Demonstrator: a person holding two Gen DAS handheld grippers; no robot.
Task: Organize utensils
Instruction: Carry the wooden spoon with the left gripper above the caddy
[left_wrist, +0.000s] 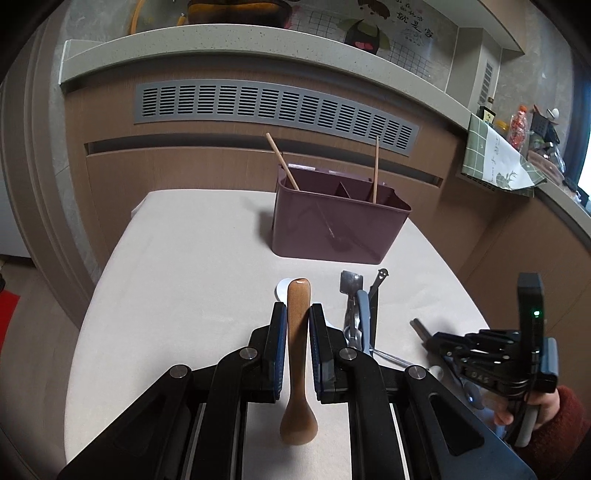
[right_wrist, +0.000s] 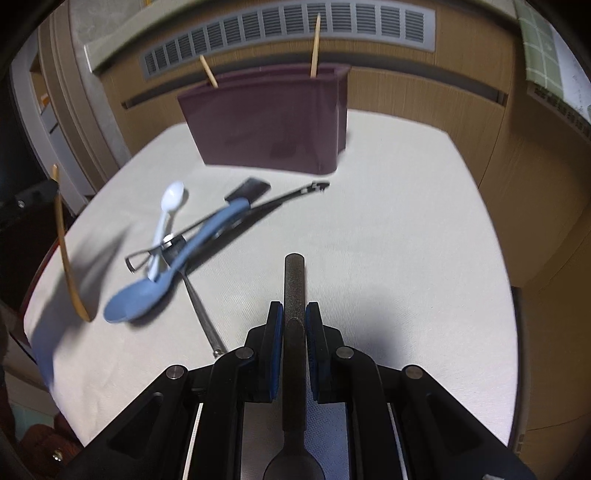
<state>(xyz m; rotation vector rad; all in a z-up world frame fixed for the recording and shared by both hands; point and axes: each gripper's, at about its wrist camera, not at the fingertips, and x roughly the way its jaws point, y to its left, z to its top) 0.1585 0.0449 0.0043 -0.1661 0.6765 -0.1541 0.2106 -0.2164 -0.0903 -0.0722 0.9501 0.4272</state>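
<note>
My left gripper (left_wrist: 297, 314) is shut on a brown wooden spoon (left_wrist: 297, 332), handle pointing forward, bowl toward the camera, held above the table. My right gripper (right_wrist: 294, 312) is shut on a dark metal utensil (right_wrist: 294, 291), handle pointing forward. The right gripper also shows at the right of the left wrist view (left_wrist: 424, 330). A maroon divided utensil holder (left_wrist: 336, 225) stands at the table's far side with two wooden chopsticks (left_wrist: 375, 170) in it; it also shows in the right wrist view (right_wrist: 273, 122).
A pile of utensils lies on the table: a blue spoon (right_wrist: 173, 273), a white plastic spoon (right_wrist: 168, 214), a black spatula (right_wrist: 247, 190), and thin metal pieces (right_wrist: 203, 314). The cloth-covered table (right_wrist: 406, 240) stands against a brown cabinet wall (left_wrist: 221, 155).
</note>
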